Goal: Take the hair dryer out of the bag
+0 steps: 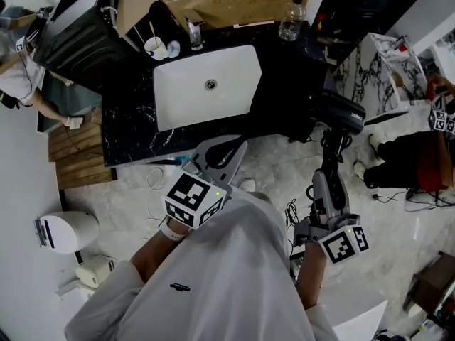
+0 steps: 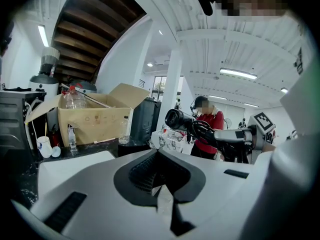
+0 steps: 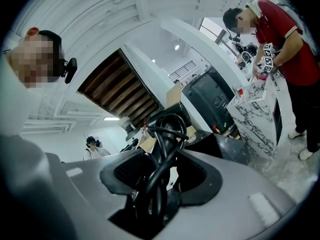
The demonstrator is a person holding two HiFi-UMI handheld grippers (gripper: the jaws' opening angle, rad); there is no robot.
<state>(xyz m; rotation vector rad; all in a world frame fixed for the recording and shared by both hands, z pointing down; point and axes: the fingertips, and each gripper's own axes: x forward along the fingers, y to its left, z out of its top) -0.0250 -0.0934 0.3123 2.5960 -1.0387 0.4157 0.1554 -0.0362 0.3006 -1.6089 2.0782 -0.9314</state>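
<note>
My right gripper (image 1: 333, 151) is shut on the handle of the black hair dryer (image 1: 340, 111), which it holds in the air to the right of the counter. In the right gripper view the dryer (image 3: 167, 129) stands up between the jaws with its cord coiled round the handle. The left gripper view shows the dryer (image 2: 182, 120) with its nozzle pointing left. My left gripper (image 1: 222, 150) hangs in front of the counter, shut, with nothing between its pads (image 2: 161, 186). A white marble-patterned bag (image 1: 387, 62) stands further right, apart from both grippers.
A white sink (image 1: 206, 84) is set in the black marble counter (image 1: 128, 123). Behind it are a cardboard box (image 1: 234, 6), a clear bottle (image 1: 291, 21) and cups (image 1: 155, 47). A person in red (image 1: 419, 158) stands by the bag. Cables and a white device (image 1: 67, 231) lie on the floor.
</note>
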